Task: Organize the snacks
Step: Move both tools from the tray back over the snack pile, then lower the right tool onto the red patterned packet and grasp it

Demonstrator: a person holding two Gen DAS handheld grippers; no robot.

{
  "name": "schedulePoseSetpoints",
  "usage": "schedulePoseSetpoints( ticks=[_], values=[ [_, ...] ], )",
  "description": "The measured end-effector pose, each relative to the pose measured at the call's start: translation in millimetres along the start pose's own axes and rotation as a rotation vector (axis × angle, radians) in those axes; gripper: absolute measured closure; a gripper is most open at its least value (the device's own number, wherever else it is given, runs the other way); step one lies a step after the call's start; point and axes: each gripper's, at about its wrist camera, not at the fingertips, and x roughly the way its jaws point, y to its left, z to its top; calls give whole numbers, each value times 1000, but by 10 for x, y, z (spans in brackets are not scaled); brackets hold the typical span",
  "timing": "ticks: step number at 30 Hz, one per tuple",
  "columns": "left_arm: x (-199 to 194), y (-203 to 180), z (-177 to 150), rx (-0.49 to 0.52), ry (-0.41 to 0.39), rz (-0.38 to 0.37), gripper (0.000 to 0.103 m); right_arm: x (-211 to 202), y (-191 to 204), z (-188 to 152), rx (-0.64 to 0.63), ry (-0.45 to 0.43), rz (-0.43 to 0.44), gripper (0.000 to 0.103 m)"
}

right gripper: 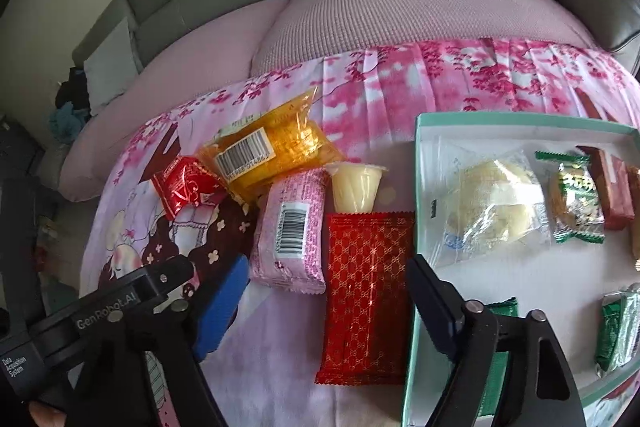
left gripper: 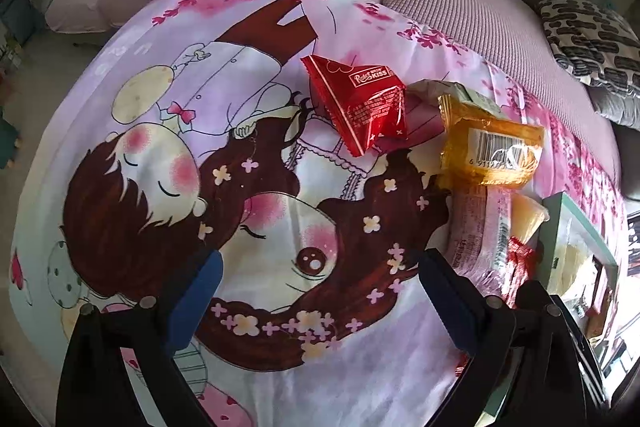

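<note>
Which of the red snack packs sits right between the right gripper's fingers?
The long red packet with the gold lattice pattern. The small crinkly red packet lies far off by the orange pack.

Open tongs [left gripper: 320, 291] above cartoon cloth [left gripper: 280, 187]

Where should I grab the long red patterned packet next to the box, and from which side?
Grip the red packet across its narrow width near the middle, coming from above. It lies flat with its long edges running away from the right gripper, whose open jaws already straddle it. Its right edge sits tight against the box wall, so that finger has little room.
</note>
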Motion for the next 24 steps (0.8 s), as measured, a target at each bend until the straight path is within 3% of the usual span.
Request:
schedulePoseSetpoints(
  ticks=[9, 21, 24],
  values=[
    [19, 85, 2, -24, 15, 11, 5, 50, -126, -33, 56, 45, 58, 31],
    [33, 32, -7, -3, 24, 10, 5, 134, -151, -57, 47, 74, 29, 32],
    [34, 32, -5, -2, 25, 11, 5, 129, -175, -53, 55, 77, 19, 37]
  ],
)
